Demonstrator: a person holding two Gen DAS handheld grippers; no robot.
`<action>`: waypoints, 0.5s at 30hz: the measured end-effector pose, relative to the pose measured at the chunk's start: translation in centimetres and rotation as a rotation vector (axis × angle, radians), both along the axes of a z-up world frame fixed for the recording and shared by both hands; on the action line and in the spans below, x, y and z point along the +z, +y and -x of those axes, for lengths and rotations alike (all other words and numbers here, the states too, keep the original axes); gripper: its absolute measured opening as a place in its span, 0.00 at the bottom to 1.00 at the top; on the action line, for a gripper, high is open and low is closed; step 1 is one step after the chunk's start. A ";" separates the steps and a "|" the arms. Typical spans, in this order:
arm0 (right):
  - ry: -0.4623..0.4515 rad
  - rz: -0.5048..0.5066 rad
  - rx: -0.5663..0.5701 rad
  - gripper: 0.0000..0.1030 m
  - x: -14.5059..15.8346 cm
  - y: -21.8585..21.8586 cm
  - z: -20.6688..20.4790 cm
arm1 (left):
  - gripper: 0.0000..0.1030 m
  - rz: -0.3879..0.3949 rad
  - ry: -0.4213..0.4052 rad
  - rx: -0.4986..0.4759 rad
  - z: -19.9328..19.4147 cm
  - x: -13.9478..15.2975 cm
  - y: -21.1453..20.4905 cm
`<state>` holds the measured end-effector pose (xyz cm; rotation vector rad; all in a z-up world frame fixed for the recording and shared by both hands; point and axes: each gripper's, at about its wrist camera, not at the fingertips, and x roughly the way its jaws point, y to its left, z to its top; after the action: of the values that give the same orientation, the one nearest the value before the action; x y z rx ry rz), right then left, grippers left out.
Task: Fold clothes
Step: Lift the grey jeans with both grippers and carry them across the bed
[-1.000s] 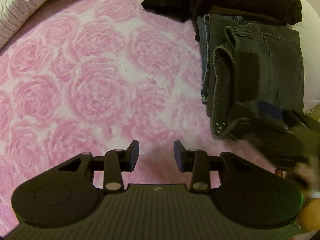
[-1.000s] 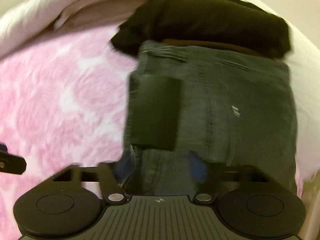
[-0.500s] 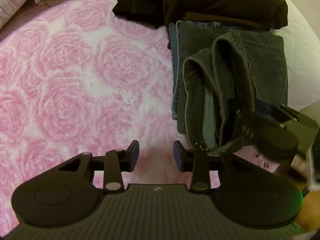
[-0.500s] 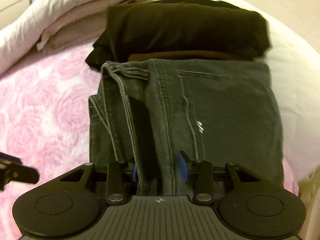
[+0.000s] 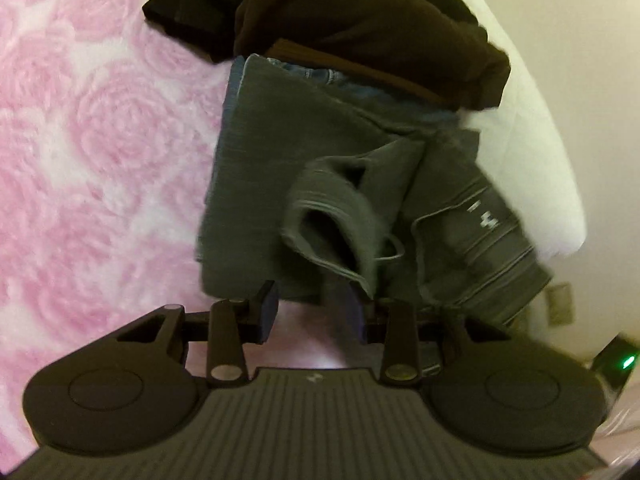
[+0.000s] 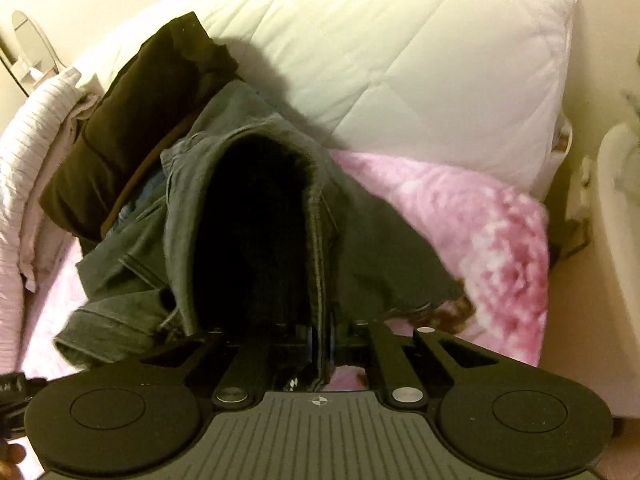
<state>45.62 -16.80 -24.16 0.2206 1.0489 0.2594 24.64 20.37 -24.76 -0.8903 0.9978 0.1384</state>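
Observation:
Dark grey jeans (image 5: 256, 168) lie folded on a pink rose-patterned blanket (image 5: 88, 152). Part of them is lifted and bunched (image 5: 472, 248) at the right of the left wrist view. My left gripper (image 5: 312, 312) is open and empty at the jeans' near edge. In the right wrist view my right gripper (image 6: 320, 348) is shut on a fold of the grey jeans (image 6: 320, 240), which hang open in front of the camera and hide what is beyond.
A folded dark brown garment (image 5: 360, 28) lies behind the jeans, with blue denim (image 5: 320, 76) under it. A white quilted duvet (image 6: 400, 60) lies beyond. Striped white bedding (image 6: 28, 148) is at the left. The blanket's edge (image 6: 520, 248) drops off at the right.
My right gripper has closed on the jeans and lifted and turned them, so the flat fold is now bunched. My left gripper has moved right, up to the jeans' near edge.

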 end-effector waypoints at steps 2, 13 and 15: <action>0.023 -0.026 -0.008 0.06 -0.5 -0.1 0.0 | 0.32 0.034 -0.019 0.016 0.3 0.1 0.0; 0.092 -0.104 -0.029 0.07 -1.1 -2.1 -0.4 | 0.38 0.045 -0.014 0.076 -0.6 -2.4 0.4; 0.092 -0.107 -0.012 0.07 -1.2 -2.1 -0.3 | 0.37 0.069 -0.018 0.059 -1.3 -3.3 -0.2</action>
<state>45.92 -18.85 -25.36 0.3379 1.1260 0.2968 25.95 20.13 -28.03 -0.9828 0.9652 0.1462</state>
